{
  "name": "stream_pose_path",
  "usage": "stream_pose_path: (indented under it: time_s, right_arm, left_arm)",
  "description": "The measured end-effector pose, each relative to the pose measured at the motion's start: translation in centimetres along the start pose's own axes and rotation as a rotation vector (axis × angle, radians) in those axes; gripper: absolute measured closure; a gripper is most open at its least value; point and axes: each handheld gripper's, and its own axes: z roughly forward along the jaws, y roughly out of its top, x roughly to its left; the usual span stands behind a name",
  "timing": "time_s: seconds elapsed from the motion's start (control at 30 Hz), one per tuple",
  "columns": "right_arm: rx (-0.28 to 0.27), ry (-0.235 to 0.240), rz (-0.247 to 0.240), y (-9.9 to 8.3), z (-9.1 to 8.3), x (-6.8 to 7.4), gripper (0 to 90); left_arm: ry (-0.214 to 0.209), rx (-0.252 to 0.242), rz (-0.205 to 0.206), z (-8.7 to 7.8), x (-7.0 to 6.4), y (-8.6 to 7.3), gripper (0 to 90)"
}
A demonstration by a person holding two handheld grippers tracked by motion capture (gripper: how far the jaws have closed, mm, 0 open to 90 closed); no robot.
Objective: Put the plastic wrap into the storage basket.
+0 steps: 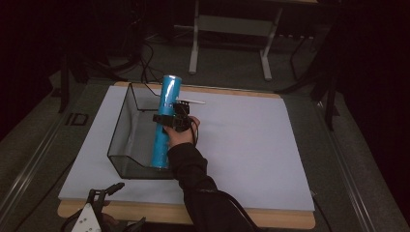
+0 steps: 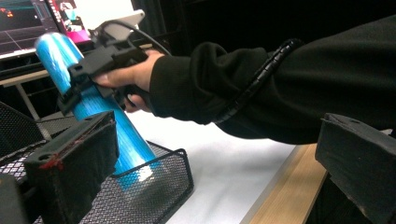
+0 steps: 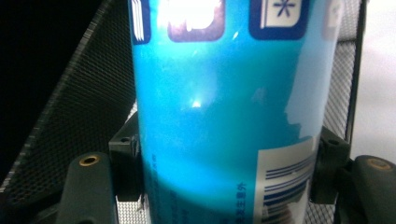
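Observation:
A tall blue tube (image 1: 165,123) stands tilted with its lower end inside a black wire-mesh basket (image 1: 124,126) on the white table mat. My right gripper (image 1: 170,119) is shut on the tube's middle; in the right gripper view the blue tube (image 3: 224,112) sits between both jaws, with the mesh basket (image 3: 79,107) behind it. My left gripper (image 1: 104,203) rests at the table's near edge, open and holding nothing. In the left gripper view the blue tube (image 2: 93,102) reaches down into the basket (image 2: 154,186), held by the right gripper (image 2: 79,88) in a hand.
The white mat (image 1: 241,145) lies on a wooden tabletop (image 1: 270,220). Beyond the table's far edge stand metal frame legs (image 1: 194,43) and cables on a dark floor. A monitor (image 2: 23,23) glows in the left gripper view.

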Motion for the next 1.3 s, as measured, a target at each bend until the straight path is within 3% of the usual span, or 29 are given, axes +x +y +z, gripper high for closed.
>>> stream_pose_path:
  time_s: [0.17, 0.47, 0.63, 0.9, 1.07, 1.3]
  right_arm:
    - [0.008, -0.018, 0.023, -0.2, 0.3, -0.7, 31.5]
    - [0.001, -0.090, 0.004, -0.6, 1.8, -0.5, 31.5]
    - [-0.009, -0.148, -0.041, -0.8, 2.5, -0.2, 31.4]
    - [-0.008, -0.184, -0.024, -1.2, 3.3, -0.6, 31.0]
    - [0.002, -0.207, -0.049, -1.3, 3.7, -0.5, 30.5]
    - [0.003, -0.216, -0.072, -1.3, 3.8, -0.4, 29.7]
  left_arm:
    - [-0.001, 0.002, 0.005, 0.1, -0.1, 0.0, 0.2]
    - [0.000, 0.013, 0.013, 0.1, -0.2, 0.0, 0.2]
    - [-0.002, 0.014, 0.013, 0.1, -0.2, 0.0, 0.2]
    - [-0.009, 0.016, 0.009, 0.1, -0.2, 0.0, 0.2]
    - [-0.019, 0.016, -0.009, 0.1, -0.1, 0.0, 0.2]
    - [-0.016, 0.020, -0.005, 0.2, -0.2, -0.1, 0.2]
